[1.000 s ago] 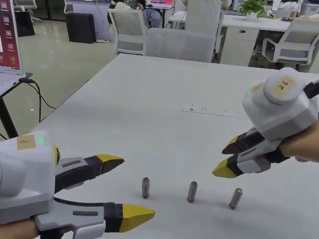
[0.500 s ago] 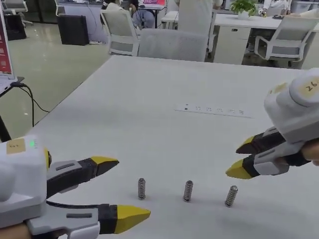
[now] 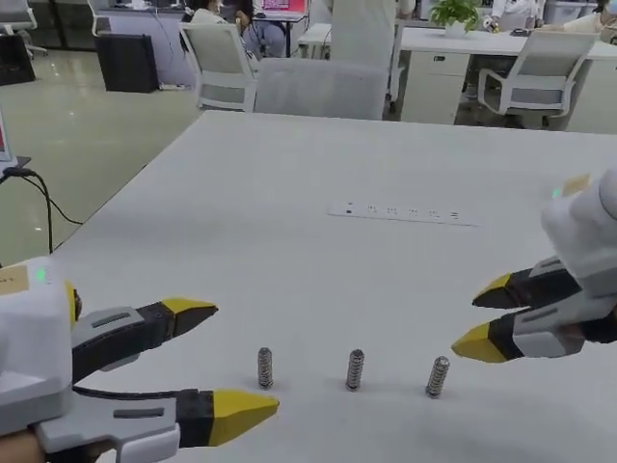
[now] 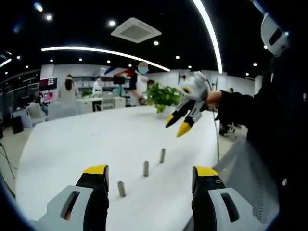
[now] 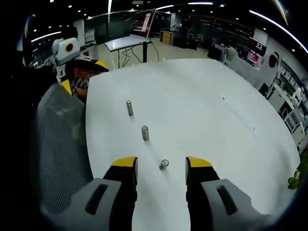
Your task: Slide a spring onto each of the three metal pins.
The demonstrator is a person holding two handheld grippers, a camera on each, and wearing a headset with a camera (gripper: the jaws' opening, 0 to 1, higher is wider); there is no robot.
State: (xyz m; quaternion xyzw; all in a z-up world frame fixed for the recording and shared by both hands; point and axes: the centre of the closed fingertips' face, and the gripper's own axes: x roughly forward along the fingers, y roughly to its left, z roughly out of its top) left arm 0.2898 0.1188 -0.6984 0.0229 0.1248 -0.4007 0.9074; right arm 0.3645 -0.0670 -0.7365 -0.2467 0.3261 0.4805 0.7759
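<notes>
Three short upright metal pins stand in a row on the white table point(image 3: 289, 193), each with a spring coil around it: left point(image 3: 265, 367), middle point(image 3: 355, 369), right point(image 3: 438, 376). My left gripper point(image 3: 222, 359) is open at the near left, level with the left pin and not touching it. In the left gripper view the row point(image 4: 146, 168) runs away between the jaws of my left gripper point(image 4: 151, 171). My right gripper point(image 3: 479, 316) hangs open just right of and above the right pin. That pin point(image 5: 164, 164) sits between the tips of my right gripper point(image 5: 161, 162) in its own view.
A flush socket strip point(image 3: 400, 212) lies in the table's middle. Office chairs point(image 3: 323, 87) stand at the far edge, and more desks and a plant point(image 3: 453, 12) are behind. A laptop stand point(image 5: 127, 42) is off the table's left side.
The head camera has shifted. My right gripper has drawn back to the right, away from the right pin. The left gripper and the three pins stay put.
</notes>
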